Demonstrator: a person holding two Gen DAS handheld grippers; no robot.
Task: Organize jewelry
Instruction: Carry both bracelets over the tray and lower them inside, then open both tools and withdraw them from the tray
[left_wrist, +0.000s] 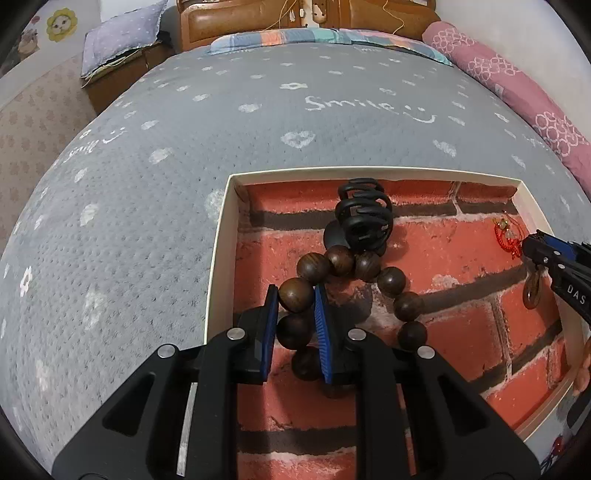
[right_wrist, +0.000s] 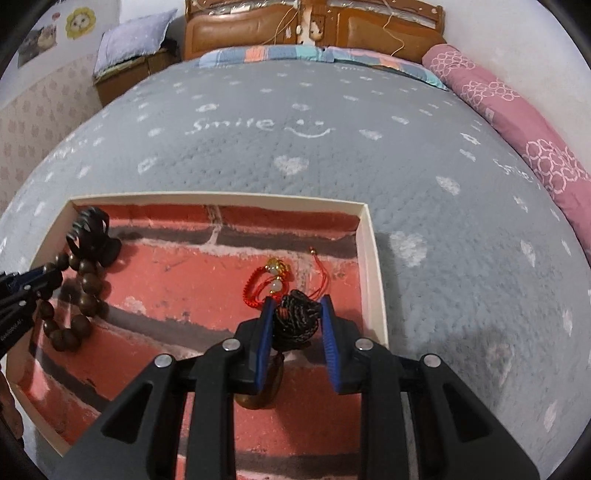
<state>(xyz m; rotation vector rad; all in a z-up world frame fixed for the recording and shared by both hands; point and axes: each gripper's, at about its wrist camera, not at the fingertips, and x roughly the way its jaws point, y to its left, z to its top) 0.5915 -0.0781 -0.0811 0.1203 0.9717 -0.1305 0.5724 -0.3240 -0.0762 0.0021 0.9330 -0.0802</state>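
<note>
A shallow white-walled box (left_wrist: 220, 236) with a brick-pattern floor lies on the bed. My left gripper (left_wrist: 296, 291) is shut on a dark wooden bead bracelet (left_wrist: 388, 280), whose loop hangs over the box floor. Behind the beads, a black hair claw (left_wrist: 364, 218) rests in the box. In the right wrist view my right gripper (right_wrist: 297, 304) is shut on a black knotted cord (right_wrist: 295, 323) with a brown pendant (right_wrist: 258, 391) dangling below. A red string bracelet (right_wrist: 264, 284) with gold and pale beads lies just beyond it. The box's white wall (right_wrist: 373, 266) stands to the right.
A grey blanket (left_wrist: 258, 122) printed with hearts and "Smile" covers the bed around the box. A pink rolled quilt (right_wrist: 517, 125) lies along the right side. A wooden headboard (right_wrist: 314, 29) and a striped pillow are at the far end.
</note>
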